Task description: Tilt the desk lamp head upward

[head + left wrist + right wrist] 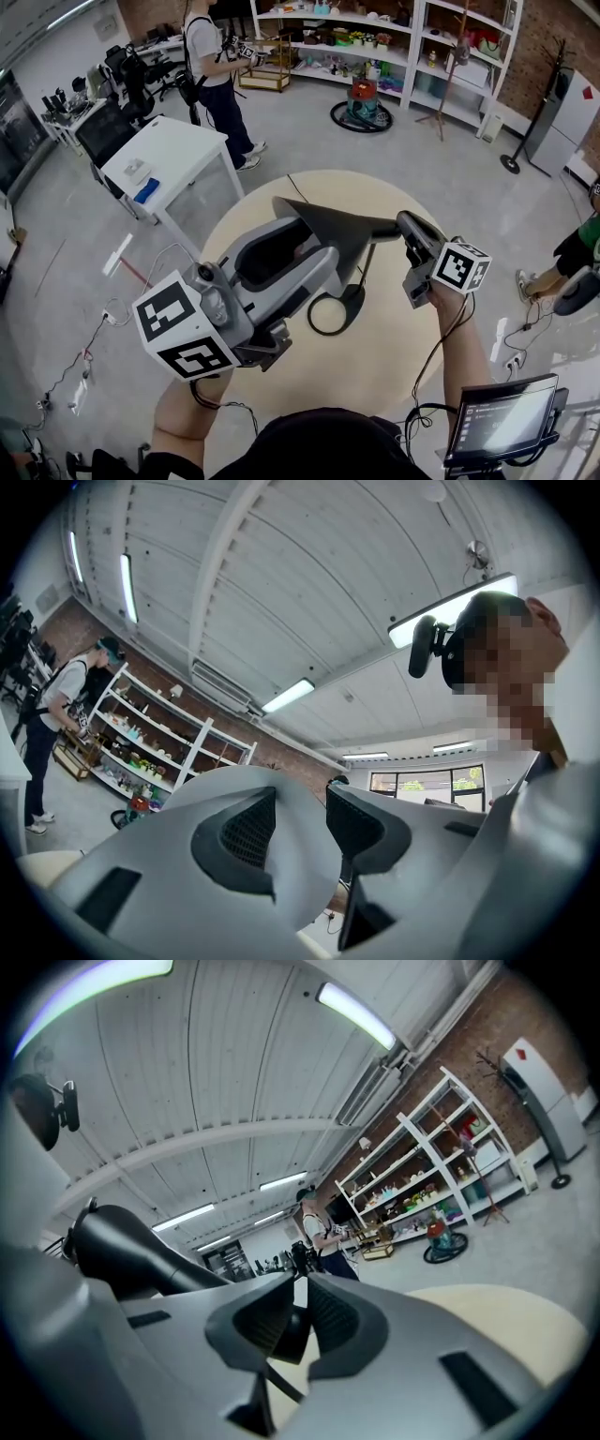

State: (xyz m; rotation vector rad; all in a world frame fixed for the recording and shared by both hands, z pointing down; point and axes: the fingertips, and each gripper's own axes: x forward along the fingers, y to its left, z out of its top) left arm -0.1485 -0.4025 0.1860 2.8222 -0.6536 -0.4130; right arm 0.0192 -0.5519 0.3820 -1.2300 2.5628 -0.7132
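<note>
- The left gripper (300,805), nearest on the left, points up and away over the table. Its jaws stand a little apart with only ceiling and room between them, so it holds nothing.
- The right gripper (298,1302), a little farther on the right, has its jaws drawn in on a dark part of the desk lamp (354,300). This looks like the narrow rear end of the lamp head (333,225) where it joins the thin stem, though I cannot tell which part exactly.
- The lamp stands near the middle of the table on its ring base. Its black cone-shaped head lies between the two grippers with the wide mouth toward the left, and it overlaps the left gripper's far jaw. I cannot tell whether they touch.
- My judgement is that the grip is made but the tilt itself is not visibly done. Seen from above, the head looks roughly level, so raising it and letting go are left.
- The table (375,366) is round, pale beige and otherwise bare, apart from the cables trailing near its edge.
- A small monitor (502,417) sits at the near right.
- Beyond lies grey floor (309,145), with a white table (178,150) on the far left.
- A standing person (220,66) is farther off, and white shelves (375,37) of assorted items line the brick far wall.
</note>
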